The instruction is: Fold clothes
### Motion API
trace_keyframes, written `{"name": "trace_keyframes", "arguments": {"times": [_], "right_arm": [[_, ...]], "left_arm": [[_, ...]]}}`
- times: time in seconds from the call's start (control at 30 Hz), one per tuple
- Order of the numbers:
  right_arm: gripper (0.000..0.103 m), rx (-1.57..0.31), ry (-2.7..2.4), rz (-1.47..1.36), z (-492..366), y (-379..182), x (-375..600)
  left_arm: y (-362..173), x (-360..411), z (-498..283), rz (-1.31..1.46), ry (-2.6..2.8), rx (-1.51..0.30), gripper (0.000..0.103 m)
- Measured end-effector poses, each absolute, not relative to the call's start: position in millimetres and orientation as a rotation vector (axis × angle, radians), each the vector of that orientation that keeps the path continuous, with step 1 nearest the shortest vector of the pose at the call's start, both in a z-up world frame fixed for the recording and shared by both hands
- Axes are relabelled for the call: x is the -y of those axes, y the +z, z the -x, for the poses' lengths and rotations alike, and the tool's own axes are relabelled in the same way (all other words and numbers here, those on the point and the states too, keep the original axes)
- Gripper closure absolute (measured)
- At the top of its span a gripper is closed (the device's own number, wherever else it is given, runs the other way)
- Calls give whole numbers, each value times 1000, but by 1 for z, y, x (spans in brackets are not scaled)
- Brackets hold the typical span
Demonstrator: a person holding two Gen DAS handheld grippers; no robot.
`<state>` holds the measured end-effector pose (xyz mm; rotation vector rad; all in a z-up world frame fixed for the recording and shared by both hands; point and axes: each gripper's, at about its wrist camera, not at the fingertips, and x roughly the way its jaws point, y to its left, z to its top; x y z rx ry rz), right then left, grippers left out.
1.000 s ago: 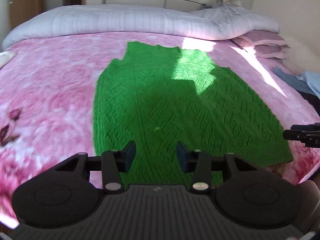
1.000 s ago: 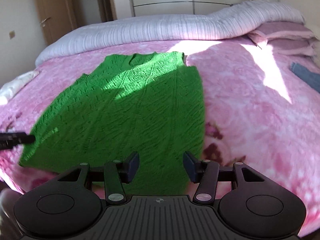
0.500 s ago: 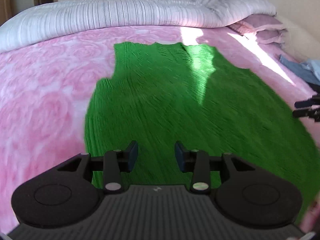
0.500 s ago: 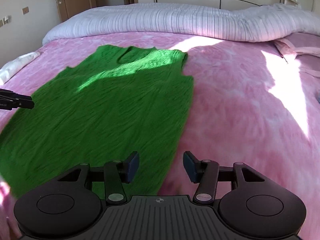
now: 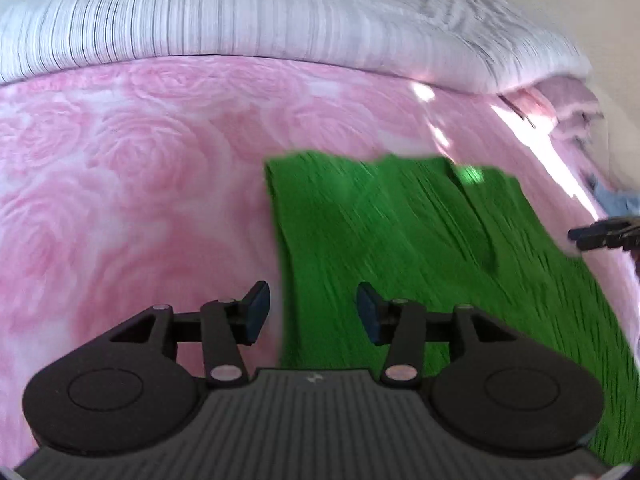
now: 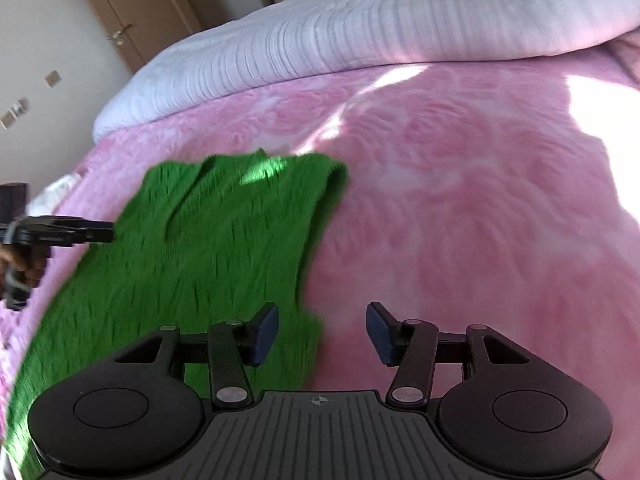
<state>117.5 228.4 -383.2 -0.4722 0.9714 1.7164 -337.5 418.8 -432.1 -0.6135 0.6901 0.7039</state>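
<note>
A green knitted sleeveless top (image 5: 420, 248) lies flat on the pink rose-patterned blanket (image 5: 140, 184), its neckline toward the far pillows. My left gripper (image 5: 313, 312) hovers over the top's left edge, jaws opening, nothing between them. In the right wrist view the same green top (image 6: 216, 248) fills the lower left. My right gripper (image 6: 322, 334) hangs open and empty over its right edge, near the armhole. Each gripper's tip shows in the other's view: the right one (image 5: 600, 234) at the right border, the left one (image 6: 60, 231) at the left border with a hand behind it.
A white ribbed duvet (image 5: 240, 16) is bunched along the head of the bed. Pink pillows (image 5: 560, 104) and a blue garment (image 5: 616, 200) lie at the right side. A wooden door (image 6: 120, 20) and a wall stand beyond the bed's left side. Bright sun patches fall across the blanket (image 6: 592, 96).
Both grippers have swept up along the top from its hem toward the shoulders, each now over a side edge. The left jaws stand wider than before. The top itself has not shifted.
</note>
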Motion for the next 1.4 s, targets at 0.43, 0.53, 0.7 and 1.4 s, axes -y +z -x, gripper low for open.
{"name": "trace_keyframes", "arguments": {"times": [0.43,0.53,0.7,1.4], "right_arm": [[58,-1092,1804,400,-120,-413,-365],[93,-1030,1790,459,-111,-414,-370],[96,-860,1771,513,-92,-388,-344],[81,-866,1688,591,42,-361,92]], "left_arm": [[-452,-506,302,600,528,-644,87],[-451,-502,304,601,519,-627,94],[-423,-475,322,549,538,-563,95],[-418,-77,494,875,718,-435,81]]}}
